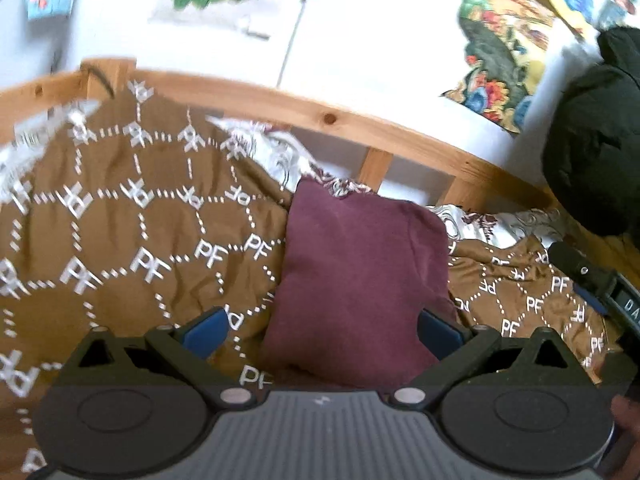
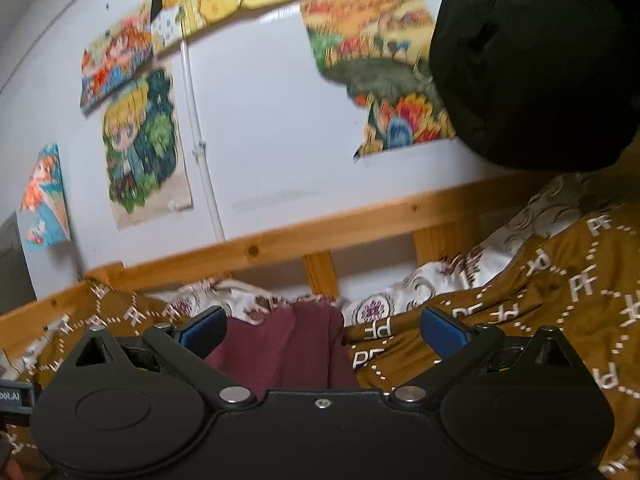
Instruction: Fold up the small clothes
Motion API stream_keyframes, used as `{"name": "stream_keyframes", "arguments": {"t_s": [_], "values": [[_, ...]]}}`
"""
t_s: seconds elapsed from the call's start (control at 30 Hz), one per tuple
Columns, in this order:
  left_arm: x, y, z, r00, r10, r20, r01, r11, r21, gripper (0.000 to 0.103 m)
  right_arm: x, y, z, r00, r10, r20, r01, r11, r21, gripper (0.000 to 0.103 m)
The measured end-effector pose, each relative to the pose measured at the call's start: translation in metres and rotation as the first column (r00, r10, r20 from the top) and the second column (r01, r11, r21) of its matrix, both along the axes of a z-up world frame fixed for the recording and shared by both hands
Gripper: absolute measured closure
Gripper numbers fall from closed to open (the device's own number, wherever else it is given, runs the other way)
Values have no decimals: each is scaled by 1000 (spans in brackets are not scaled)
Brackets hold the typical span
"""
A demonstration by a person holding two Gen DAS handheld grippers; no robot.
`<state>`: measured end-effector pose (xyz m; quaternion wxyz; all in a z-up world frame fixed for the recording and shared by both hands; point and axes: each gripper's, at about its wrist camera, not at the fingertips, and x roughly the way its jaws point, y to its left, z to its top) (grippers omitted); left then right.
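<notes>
A folded maroon garment (image 1: 360, 280) lies on the brown patterned bedspread (image 1: 120, 248). My left gripper (image 1: 322, 330) is open, its blue-padded fingers spread to either side of the garment's near end, not gripping it. In the right wrist view the same maroon garment (image 2: 288, 344) shows between the spread fingers of my right gripper (image 2: 324, 330), which is open and empty. The other gripper (image 1: 588, 280) shows at the right edge of the left wrist view.
A wooden bed rail (image 1: 320, 116) runs behind the bedspread against a white wall with colourful posters (image 2: 140, 140). A white patterned sheet (image 2: 440, 280) lies bunched along the rail. A black garment (image 2: 540, 60) hangs at the right.
</notes>
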<state>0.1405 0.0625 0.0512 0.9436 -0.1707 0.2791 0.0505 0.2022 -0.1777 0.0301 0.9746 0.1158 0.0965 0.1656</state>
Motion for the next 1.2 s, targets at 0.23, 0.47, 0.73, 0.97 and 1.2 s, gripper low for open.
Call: {"name": "stream_keyframes", "arguments": {"t_s": [0.23,0.47,0.73,0.97,1.2], "values": [[-40,-15,24,998,38,46,-41,998,57,1,-52,-14,18,999,0,34,0,1000,5,1],[-76,-21,31,997,45,55,-50,993,103,1,-100,-21,32,999,22,45,-21,1000,-10,1],[-105,-29,20,999,34,28,-38,988,151,1,-137,-27,28,998,54,-11,-55,997,-46,0],[-108,-38,-4,1000,9,-13,-6,981,195,1,-152,-22,10,994,73,-81,-81,992,-98,1],[-104,-39,-17,999,12,42,-21,975,221,1,-158,-16,-13,995,43,-90,-58,985,-164,1]]}}
